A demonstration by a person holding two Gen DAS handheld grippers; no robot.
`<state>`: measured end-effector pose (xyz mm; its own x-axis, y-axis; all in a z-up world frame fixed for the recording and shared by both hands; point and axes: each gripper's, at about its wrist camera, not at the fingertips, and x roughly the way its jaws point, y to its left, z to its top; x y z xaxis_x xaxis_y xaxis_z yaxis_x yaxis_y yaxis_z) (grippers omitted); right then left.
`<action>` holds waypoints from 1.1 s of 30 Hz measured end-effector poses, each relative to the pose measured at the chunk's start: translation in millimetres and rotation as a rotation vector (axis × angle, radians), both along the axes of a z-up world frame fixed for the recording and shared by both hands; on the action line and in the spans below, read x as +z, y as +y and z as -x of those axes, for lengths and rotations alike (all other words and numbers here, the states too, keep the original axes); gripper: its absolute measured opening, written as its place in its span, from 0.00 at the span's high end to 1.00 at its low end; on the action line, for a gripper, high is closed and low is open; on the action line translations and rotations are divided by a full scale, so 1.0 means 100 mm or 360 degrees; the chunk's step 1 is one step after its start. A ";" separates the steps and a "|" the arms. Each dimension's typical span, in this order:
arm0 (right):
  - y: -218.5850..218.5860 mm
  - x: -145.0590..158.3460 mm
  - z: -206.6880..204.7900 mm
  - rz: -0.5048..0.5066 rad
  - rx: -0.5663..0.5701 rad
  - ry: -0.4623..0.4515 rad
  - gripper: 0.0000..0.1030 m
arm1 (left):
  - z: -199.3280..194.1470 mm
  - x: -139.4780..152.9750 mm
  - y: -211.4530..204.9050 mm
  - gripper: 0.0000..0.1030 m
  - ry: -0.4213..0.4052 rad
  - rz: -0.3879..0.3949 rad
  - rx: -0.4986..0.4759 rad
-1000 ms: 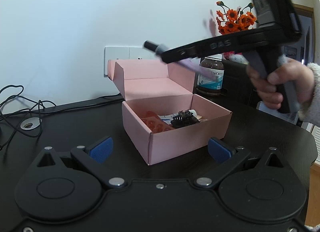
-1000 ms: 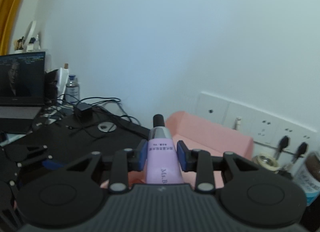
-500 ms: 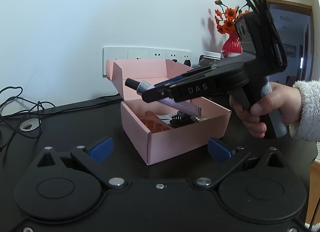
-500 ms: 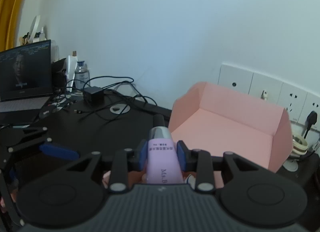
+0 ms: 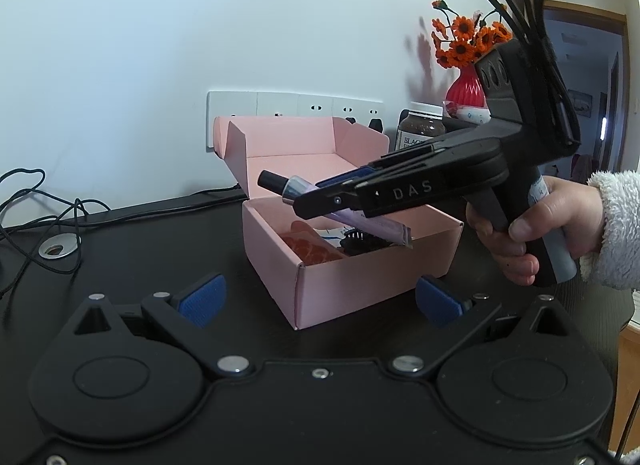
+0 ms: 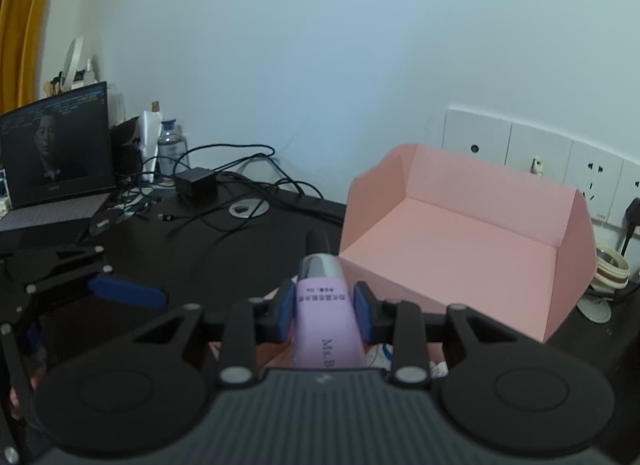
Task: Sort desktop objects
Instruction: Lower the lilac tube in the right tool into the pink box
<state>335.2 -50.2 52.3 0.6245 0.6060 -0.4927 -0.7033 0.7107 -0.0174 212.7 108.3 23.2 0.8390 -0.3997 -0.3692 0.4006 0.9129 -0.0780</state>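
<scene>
My right gripper (image 6: 324, 307) is shut on a lilac tube (image 6: 326, 313) with a black cap. In the left wrist view the right gripper (image 5: 316, 205) holds the tube (image 5: 372, 223) tilted, cap up to the left, over the open pink box (image 5: 360, 277). The tube's crimped end dips just inside the box. In the box lie an orange item (image 5: 310, 247) and a black comb-like item (image 5: 362, 243). The box lid (image 6: 460, 225) stands open at the back. My left gripper (image 5: 320, 297) is open and empty, low in front of the box; it also shows in the right wrist view (image 6: 124, 291).
Black desk (image 5: 140, 257) with loose cables (image 5: 40, 217) and a metal grommet (image 5: 58, 249) at the left. A brown jar (image 5: 420, 129) and a red vase of orange flowers (image 5: 464, 85) stand behind the box. A laptop (image 6: 52, 181), charger (image 6: 196, 185) and wall sockets (image 6: 540, 149) are farther off.
My right gripper has come down and to the left with the tube, from high above the box to just over its opening. The left gripper has not moved.
</scene>
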 end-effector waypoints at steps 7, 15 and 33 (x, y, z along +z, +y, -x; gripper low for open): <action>0.01 0.11 -0.11 0.0089 0.0054 -0.0097 0.70 | -0.01 -0.01 0.00 0.00 0.0003 0.0004 0.0003; -0.10 0.09 -0.17 0.0298 0.0146 -0.0138 0.70 | 0.00 -0.01 -0.02 0.00 0.0000 -0.0020 -0.0009; -0.02 -0.10 -0.07 0.0442 0.0426 -0.0146 0.70 | -0.01 -0.01 -0.01 0.00 0.0009 -0.0013 -0.0011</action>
